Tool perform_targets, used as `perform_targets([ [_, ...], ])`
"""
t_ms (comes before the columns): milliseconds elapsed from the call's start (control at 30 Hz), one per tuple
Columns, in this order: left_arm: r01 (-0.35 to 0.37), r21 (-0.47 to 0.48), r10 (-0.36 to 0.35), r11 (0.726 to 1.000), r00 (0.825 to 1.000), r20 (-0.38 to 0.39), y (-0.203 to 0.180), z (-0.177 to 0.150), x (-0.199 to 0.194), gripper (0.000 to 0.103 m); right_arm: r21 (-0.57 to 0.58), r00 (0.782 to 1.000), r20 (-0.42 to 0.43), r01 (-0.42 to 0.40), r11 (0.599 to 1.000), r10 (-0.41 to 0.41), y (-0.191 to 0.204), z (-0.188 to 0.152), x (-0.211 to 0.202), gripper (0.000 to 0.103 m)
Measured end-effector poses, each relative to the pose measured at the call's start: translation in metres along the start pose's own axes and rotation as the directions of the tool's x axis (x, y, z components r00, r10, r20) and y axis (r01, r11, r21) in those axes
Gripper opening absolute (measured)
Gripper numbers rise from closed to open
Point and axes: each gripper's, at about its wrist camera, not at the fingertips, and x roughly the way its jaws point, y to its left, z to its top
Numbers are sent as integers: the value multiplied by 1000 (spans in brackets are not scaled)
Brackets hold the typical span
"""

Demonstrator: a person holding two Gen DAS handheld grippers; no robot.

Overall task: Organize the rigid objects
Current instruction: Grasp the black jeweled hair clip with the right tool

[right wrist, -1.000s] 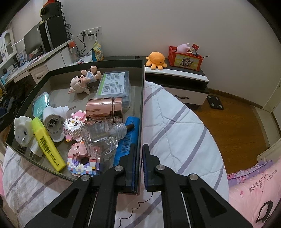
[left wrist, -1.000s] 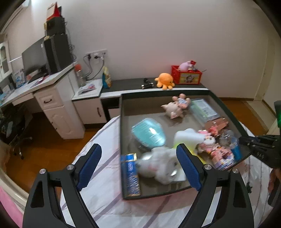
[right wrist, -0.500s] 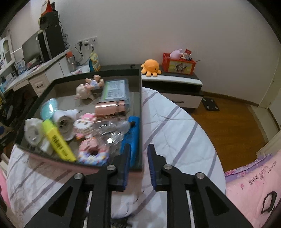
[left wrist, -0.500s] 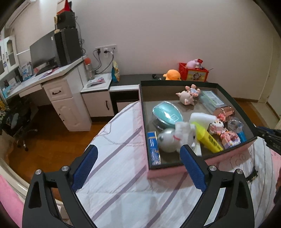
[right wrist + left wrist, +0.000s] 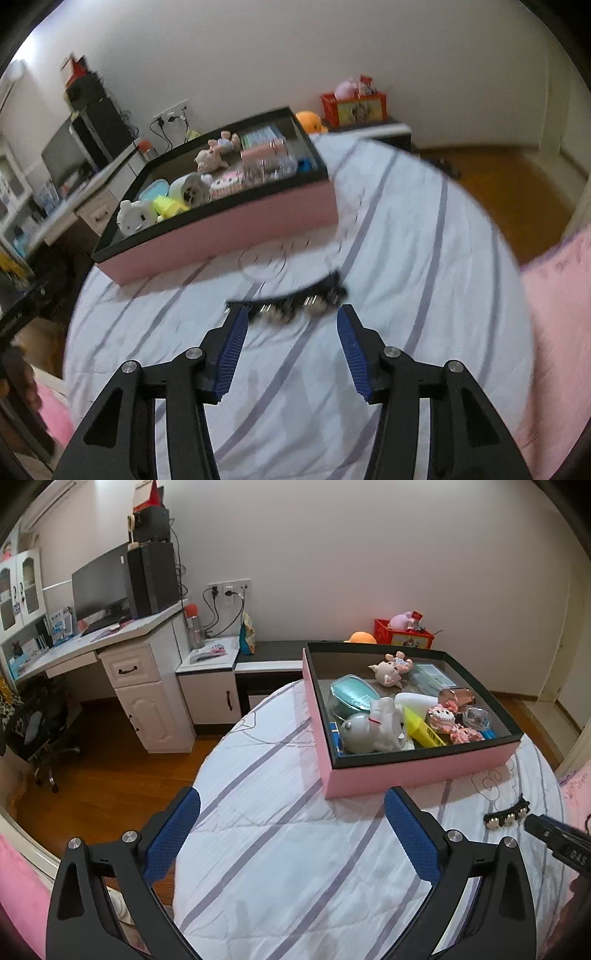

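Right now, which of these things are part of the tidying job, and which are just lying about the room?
Part of the job:
- pink box of small toys
- black hair clip on the bed
- right hand-held gripper, jaws opening just short of the clip

Just lying about:
- orange plush
- red basket
- monitor on the desk

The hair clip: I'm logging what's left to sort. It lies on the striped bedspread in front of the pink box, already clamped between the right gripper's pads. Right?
Not quite. The hair clip does lie on the striped bedspread in front of the pink box, but it isn't clamped. In the right wrist view the right gripper is opening, pads apart, clip just beyond its fingertips.
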Motion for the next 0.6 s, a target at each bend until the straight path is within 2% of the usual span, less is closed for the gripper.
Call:
perform_targets([
  [100, -5, 4, 5, 1000, 1000, 7, 3, -1, -6, 102, 106, 999, -18, -27, 994, 29, -4, 2, 12, 53],
  [200, -17, 16, 17, 1000, 1000, 11, 5, -2, -10, 102, 152, 1000, -14, -17, 988, 19, -2, 7, 23, 60],
  [233, -19, 16, 19, 1000, 1000, 11, 5, -2, -9, 102, 157, 1000, -11, -9, 987, 11, -1, 9, 27, 64],
  [300, -19, 8, 19, 1000, 1000, 5, 6, -1, -7, 102, 147, 1000, -14, 14, 989, -12, -1, 14, 35, 64],
  [333, -20, 5, 20, 1000, 1000, 2, 6, -1, -6, 102, 100, 999, -4, 41, 994, -41, 2, 17, 40, 64],
  [400, -15, 7, 15, 1000, 1000, -4, 3, 2, 0, 102, -11, 994, -4, 107, 994, -107, 10, 19, 44, 58],
  [433, -11, 9, 11, 1000, 1000, -7, 1, 4, 3, 102, -67, 988, 3, 152, 986, -152, 14, 19, 46, 43],
  [467, -8, 11, 8, 1000, 1000, -6, -1, 5, 5, 102, -107, 986, 8, 168, 980, -168, 12, 18, 46, 38],
  [533, 1, 9, -1, 1000, 1000, -18, -5, 10, 14, 102, -141, 990, -2, 140, 980, -142, 4, 20, 44, 35],
  [600, -1, 7, 2, 1000, 1000, -20, -8, 14, 21, 102, -196, 983, 6, 182, 963, -184, -1, 23, 40, 30],
])
